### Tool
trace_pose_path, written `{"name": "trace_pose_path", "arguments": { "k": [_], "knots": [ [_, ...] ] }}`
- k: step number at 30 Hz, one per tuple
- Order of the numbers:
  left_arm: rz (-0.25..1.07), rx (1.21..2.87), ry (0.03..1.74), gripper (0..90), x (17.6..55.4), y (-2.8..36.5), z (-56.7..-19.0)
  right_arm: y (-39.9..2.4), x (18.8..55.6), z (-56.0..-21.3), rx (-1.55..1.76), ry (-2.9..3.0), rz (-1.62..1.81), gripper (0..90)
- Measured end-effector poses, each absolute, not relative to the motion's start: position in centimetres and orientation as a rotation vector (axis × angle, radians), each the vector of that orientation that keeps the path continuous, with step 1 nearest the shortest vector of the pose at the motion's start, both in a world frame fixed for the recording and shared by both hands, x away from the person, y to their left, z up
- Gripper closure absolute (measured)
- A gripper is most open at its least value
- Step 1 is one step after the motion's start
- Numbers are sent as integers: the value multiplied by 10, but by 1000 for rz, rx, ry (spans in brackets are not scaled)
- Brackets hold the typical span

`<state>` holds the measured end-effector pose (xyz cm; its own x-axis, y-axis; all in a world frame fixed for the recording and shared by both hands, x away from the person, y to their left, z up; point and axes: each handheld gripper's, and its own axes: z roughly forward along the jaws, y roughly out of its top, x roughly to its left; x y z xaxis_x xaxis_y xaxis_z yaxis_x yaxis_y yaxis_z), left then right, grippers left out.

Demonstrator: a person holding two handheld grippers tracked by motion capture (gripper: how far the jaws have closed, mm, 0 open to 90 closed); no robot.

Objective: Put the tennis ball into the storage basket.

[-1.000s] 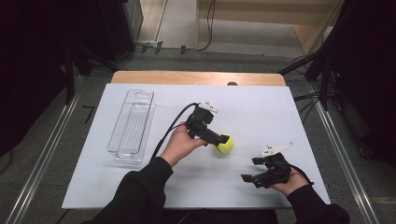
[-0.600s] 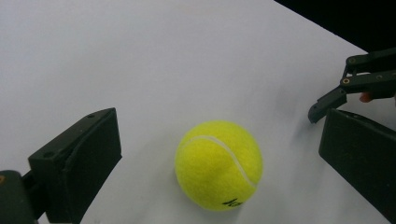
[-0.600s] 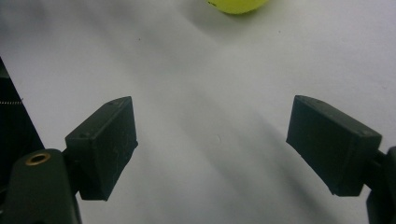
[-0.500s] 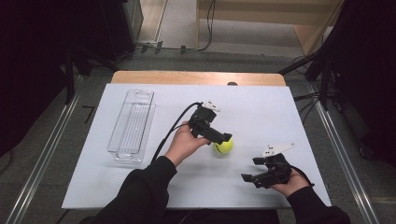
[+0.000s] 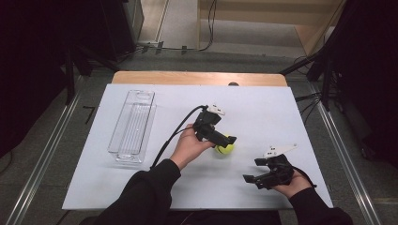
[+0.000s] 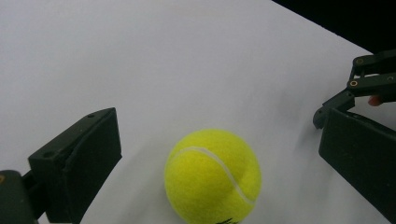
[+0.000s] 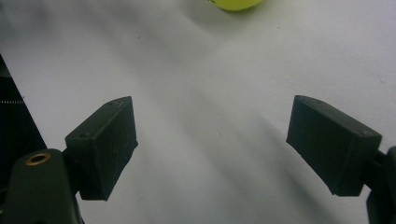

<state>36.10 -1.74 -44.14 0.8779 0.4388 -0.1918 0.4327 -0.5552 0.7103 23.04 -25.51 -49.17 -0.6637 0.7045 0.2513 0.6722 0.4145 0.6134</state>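
The left hand-held gripper (image 5: 224,140) sits near the middle of the table (image 5: 281,108) in the high view, its black jaws spread wide on either side of a yellow tennis ball (image 5: 225,147) without touching it; in the left gripper view one jaw stands at about 8 o'clock of the tennis ball (image 6: 212,175) and the other at about 3 o'clock, with bare white surface showing between each jaw and the felt. The ball rests on the table just at the tip of this gripper, at roughly 4 o'clock from the left hand (image 5: 190,147) that holds it, and a black cable trails from the gripper back toward the sleeve. The right hand-held gripper (image 5: 251,179) lies at about 4 o'clock from the ball, well apart from it, close to the near edge of the table, its jaws also standing apart over bare white surface; in the right gripper view the ball (image 7: 233,3) peeks in at 12 o'clock, far beyond the jaws. A clear plastic tray (image 5: 133,126) lies at about 9 o'clock from the ball, well apart, long side running away from the person
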Motion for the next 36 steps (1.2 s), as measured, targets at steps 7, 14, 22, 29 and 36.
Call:
{"name": "trace_pose_path", "arguments": {
  "k": [7,14,22,29,36],
  "knots": [
    [-2,2243,617,0,358,-20,-451,-255,230,-492,1268,2606,1097,140],
    [-5,2257,624,0,359,-21,-459,-255,230,-492,1266,2608,1097,139],
    [-17,2271,632,0,357,-22,-470,-254,230,-491,1269,2609,1093,140],
    [-23,2281,630,0,356,-24,-477,-254,230,-491,1263,2613,1090,140],
    [-34,2296,632,10,354,-25,-486,-254,230,-491,1260,2612,1091,140]
  ]
}}
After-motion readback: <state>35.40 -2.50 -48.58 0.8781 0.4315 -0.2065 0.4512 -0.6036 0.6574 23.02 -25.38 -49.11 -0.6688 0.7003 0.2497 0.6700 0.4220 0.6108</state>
